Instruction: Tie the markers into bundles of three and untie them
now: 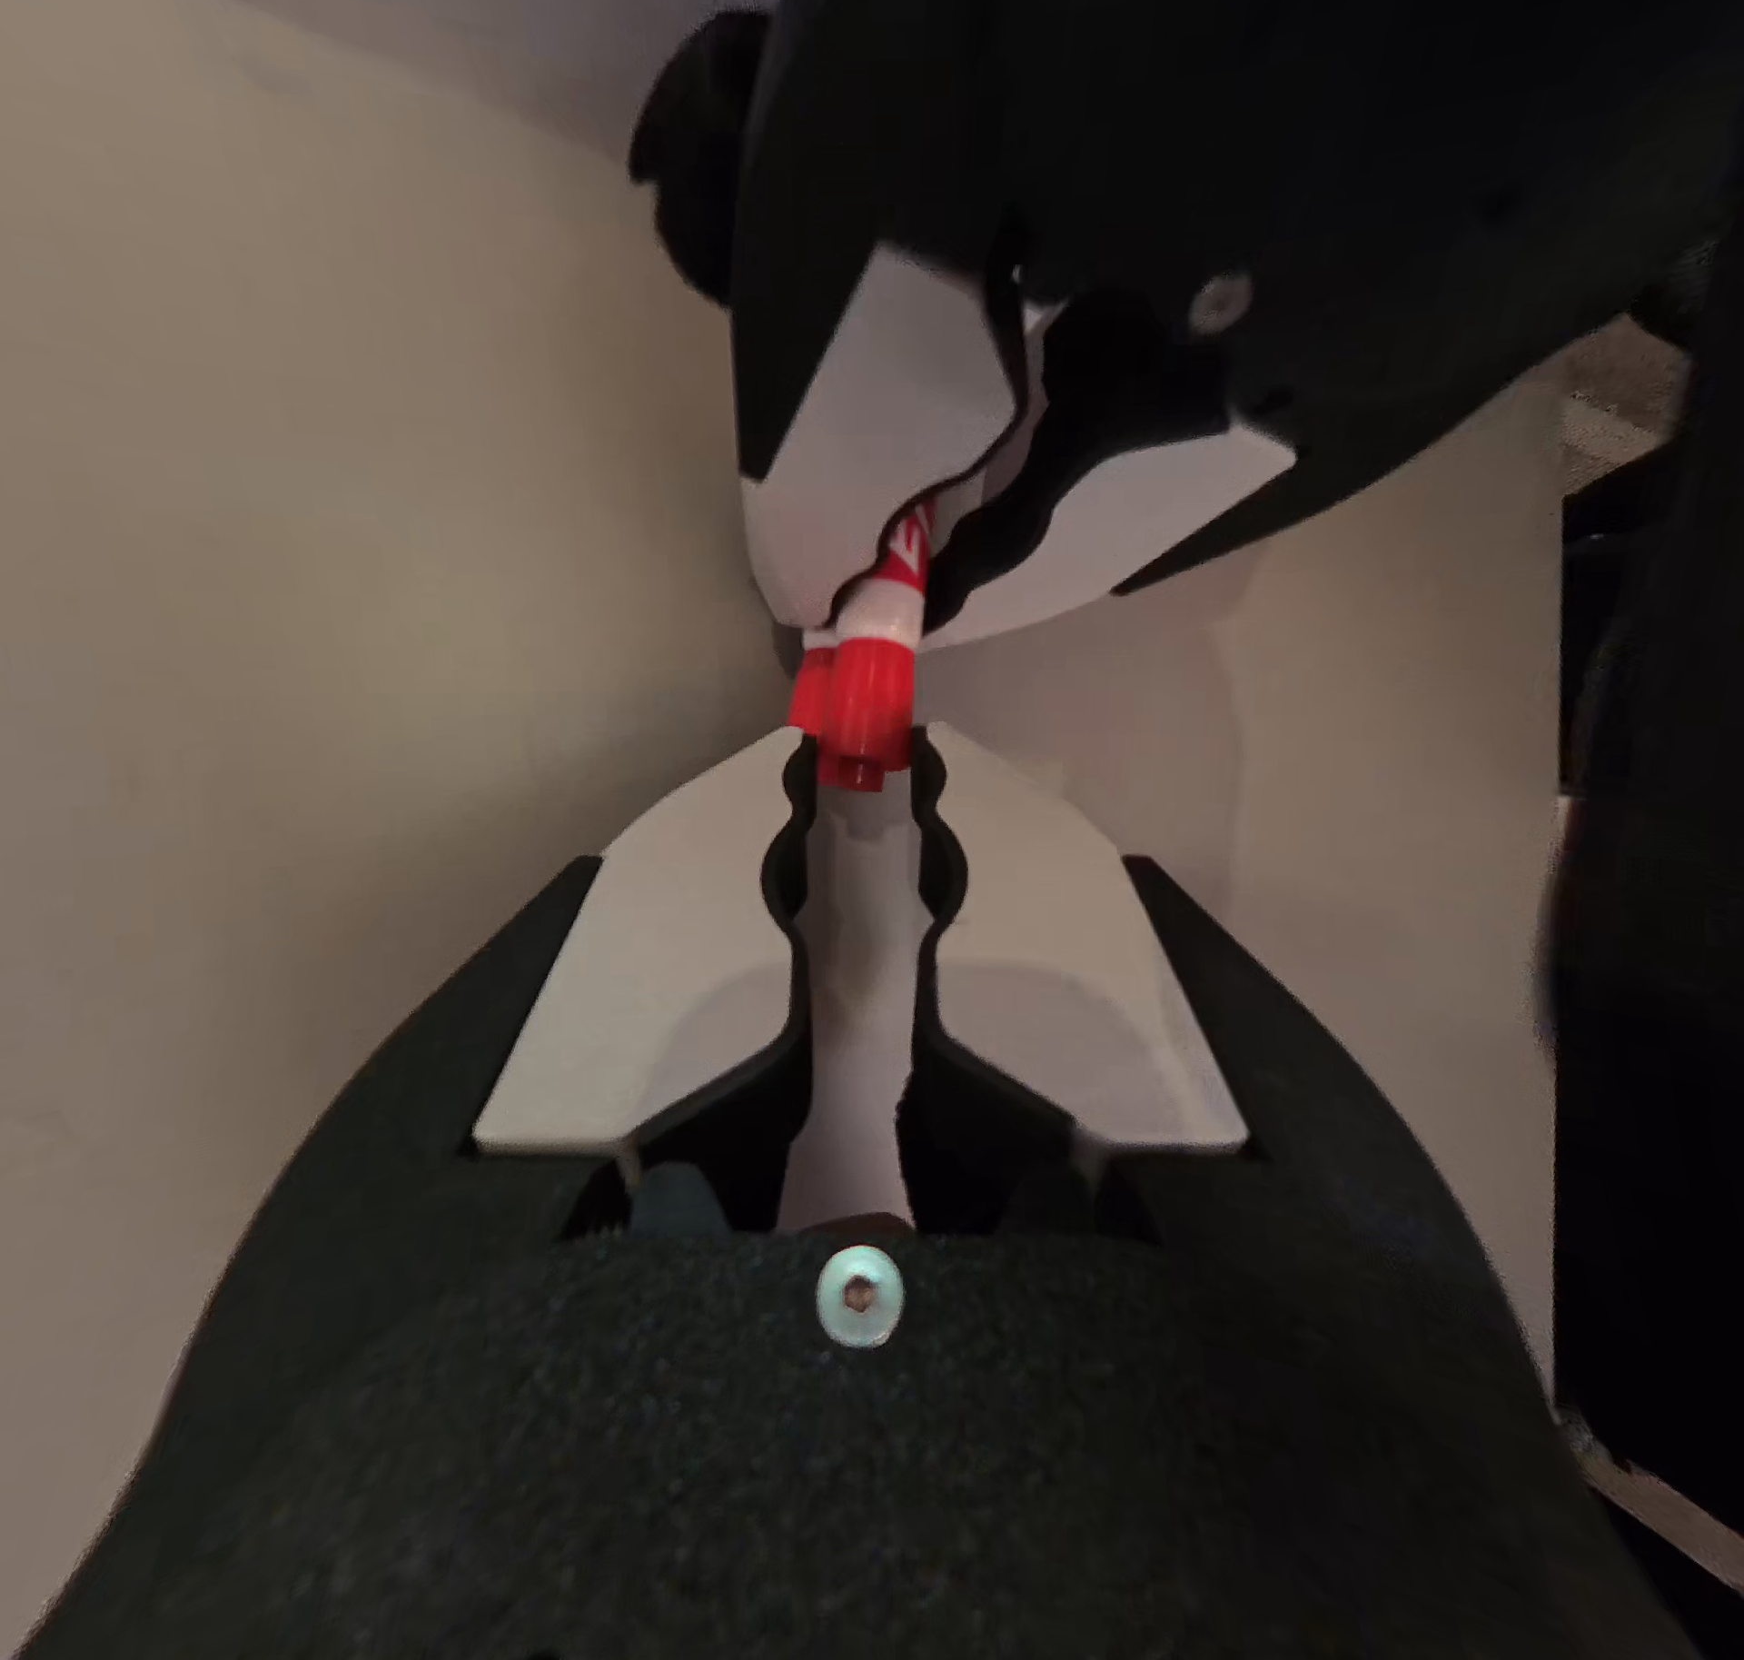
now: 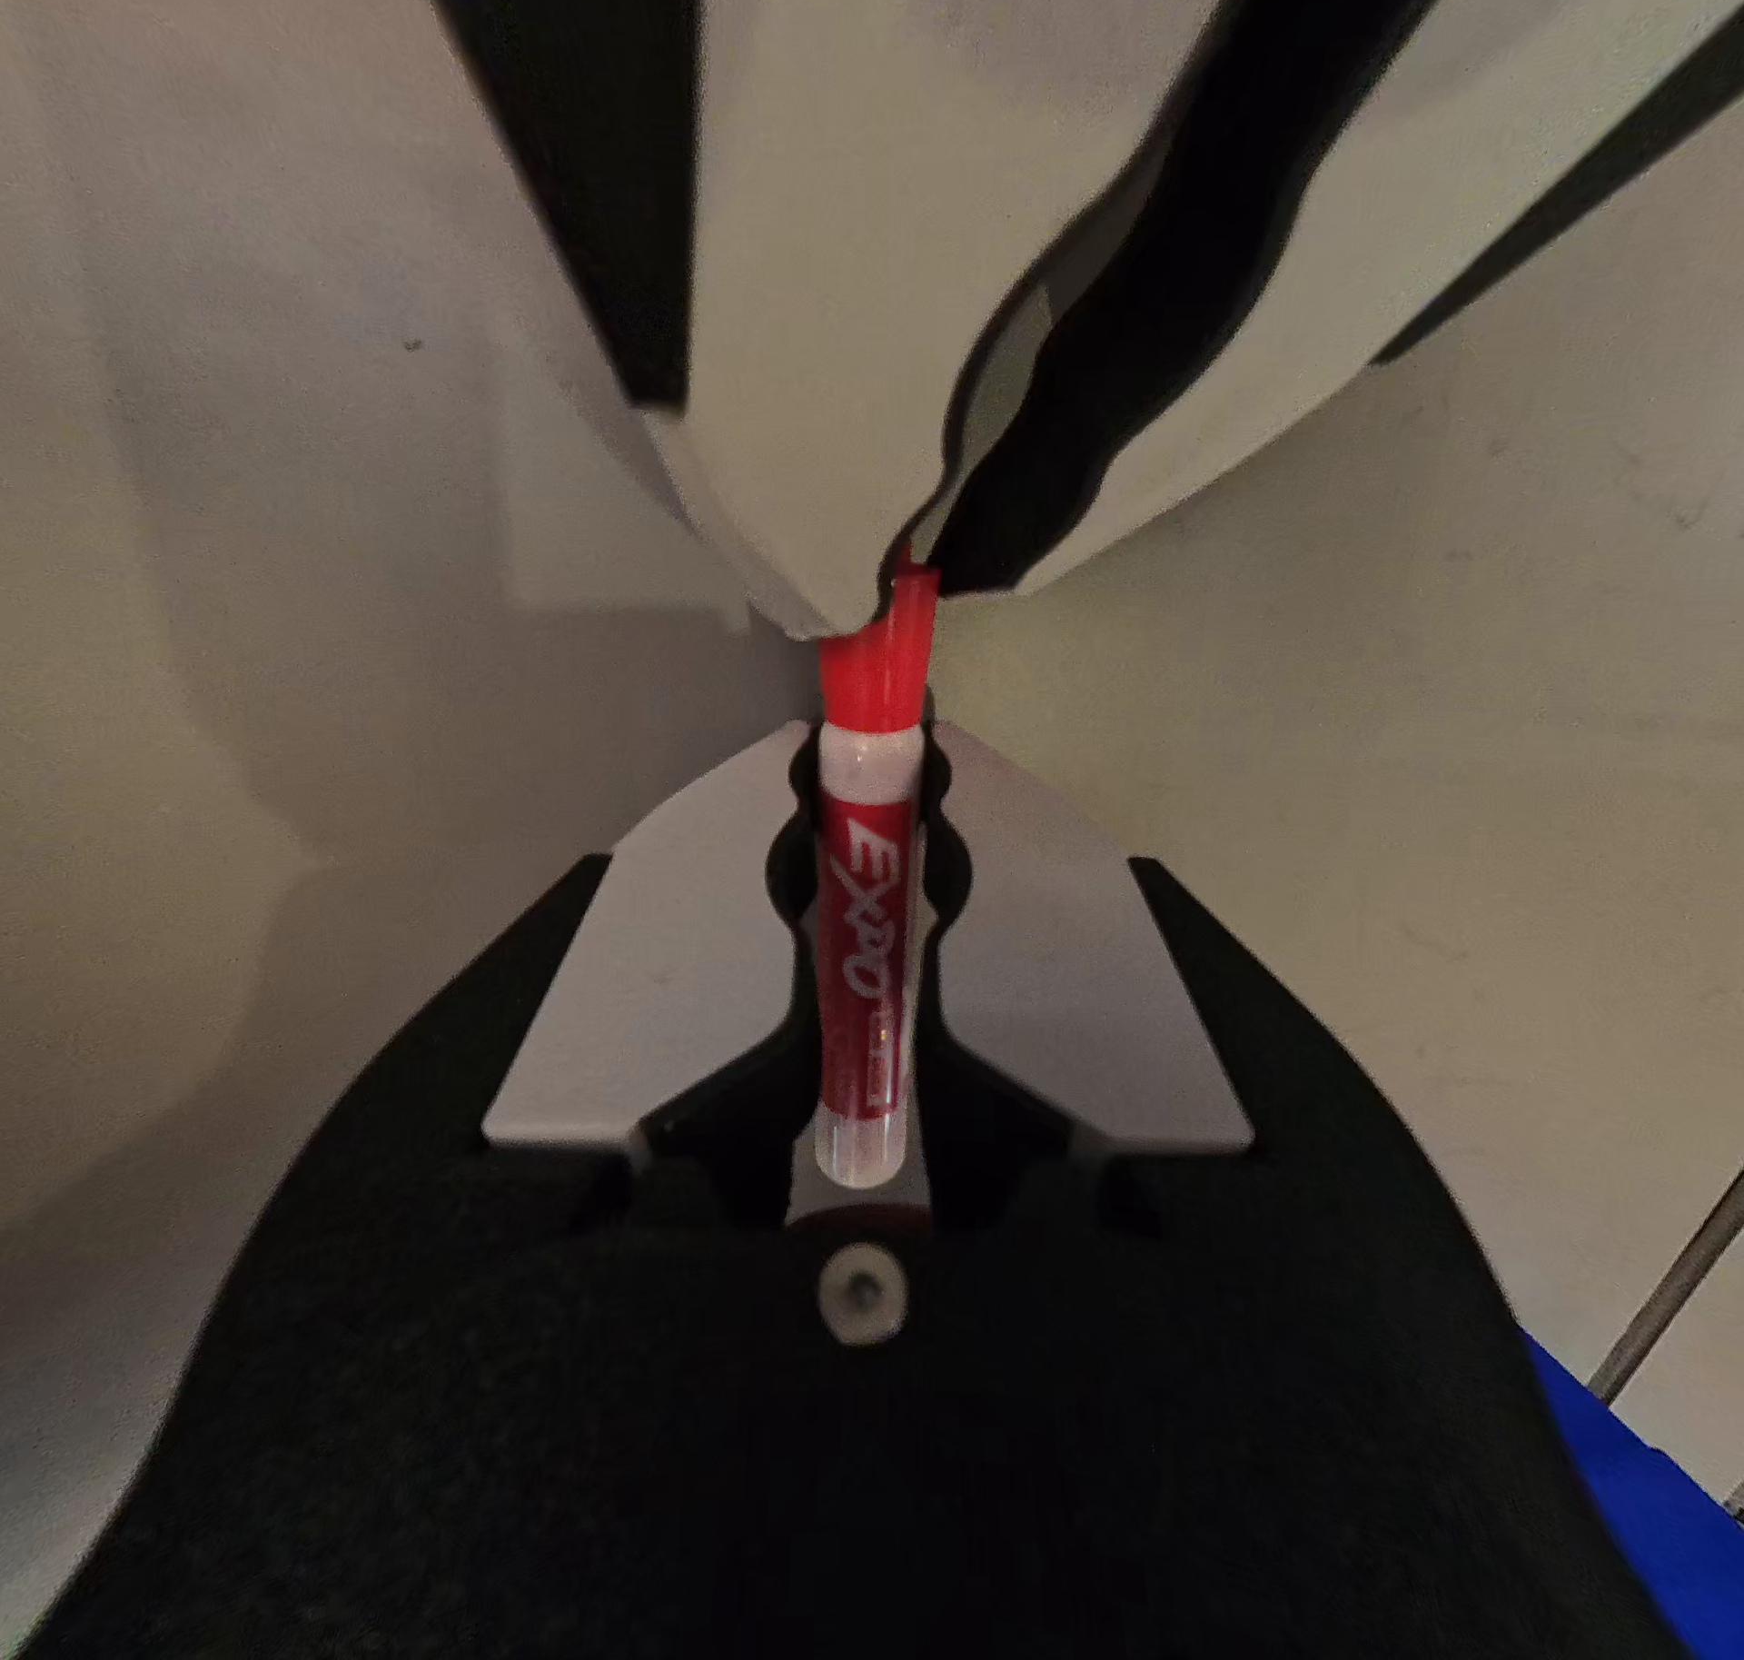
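Red-capped markers [image 1: 854,694] with white barrels are held between both grippers, above a cream surface. In the left wrist view at least two red caps show side by side. My left gripper [image 1: 863,746] is shut on the cap ends. My right gripper [image 1: 878,614] comes in from the upper right and is shut on the barrels. In the right wrist view one marker [image 2: 863,935] with a red label lies along the fingers of my right gripper [image 2: 873,756]. Its red cap runs into the tips of the left gripper [image 2: 897,595] above. I see no band or tie.
A cream surface [image 1: 330,576] fills the background in both views. A dark object [image 1: 1651,859] stands at the right edge of the left wrist view. A blue thing [image 2: 1623,1473] and a thin metal rod [image 2: 1680,1284] sit at the lower right of the right wrist view. Less than 4 cm separates the two grippers' tips.
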`<act>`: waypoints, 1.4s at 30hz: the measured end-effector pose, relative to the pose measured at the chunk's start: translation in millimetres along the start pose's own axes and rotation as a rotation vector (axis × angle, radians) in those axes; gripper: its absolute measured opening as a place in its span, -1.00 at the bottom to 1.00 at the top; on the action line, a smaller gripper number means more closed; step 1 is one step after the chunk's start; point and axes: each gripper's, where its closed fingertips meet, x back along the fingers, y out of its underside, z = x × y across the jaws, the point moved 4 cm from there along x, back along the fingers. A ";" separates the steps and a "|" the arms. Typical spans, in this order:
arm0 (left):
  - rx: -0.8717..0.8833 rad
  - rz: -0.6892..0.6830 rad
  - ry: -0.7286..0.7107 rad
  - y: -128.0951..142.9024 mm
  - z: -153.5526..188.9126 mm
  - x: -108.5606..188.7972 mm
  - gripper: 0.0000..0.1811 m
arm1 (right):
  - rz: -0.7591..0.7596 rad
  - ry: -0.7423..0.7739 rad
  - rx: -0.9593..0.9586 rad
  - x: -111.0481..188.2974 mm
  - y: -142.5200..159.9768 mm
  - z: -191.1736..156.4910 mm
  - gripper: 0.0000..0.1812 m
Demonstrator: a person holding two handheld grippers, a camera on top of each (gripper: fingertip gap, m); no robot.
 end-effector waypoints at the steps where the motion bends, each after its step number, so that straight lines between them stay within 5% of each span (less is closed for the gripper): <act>1: -0.004 -0.021 -0.005 -0.9 -0.1 -0.9 -0.80 | 0.000 -0.002 0.001 0.0 0.1 0.1 -0.80; 8: 0.021 0.069 0.006 -2.2 4.3 12.7 -0.79 | 0.036 -0.006 -0.016 -0.5 0.9 2.5 -0.80; 27: 0.056 0.015 0.010 1.7 -4.4 -3.6 -0.83 | -0.005 -0.036 -0.101 2.9 4.0 3.8 -0.81; 36: 0.180 0.215 -0.097 3.0 -23.2 27.7 -0.53 | 0.076 -0.169 -0.499 19.6 5.2 25.3 -0.80; 42: 0.340 0.313 -0.124 17.8 -23.2 41.1 -0.34 | 0.312 -0.242 -0.889 31.0 -5.9 54.4 -0.80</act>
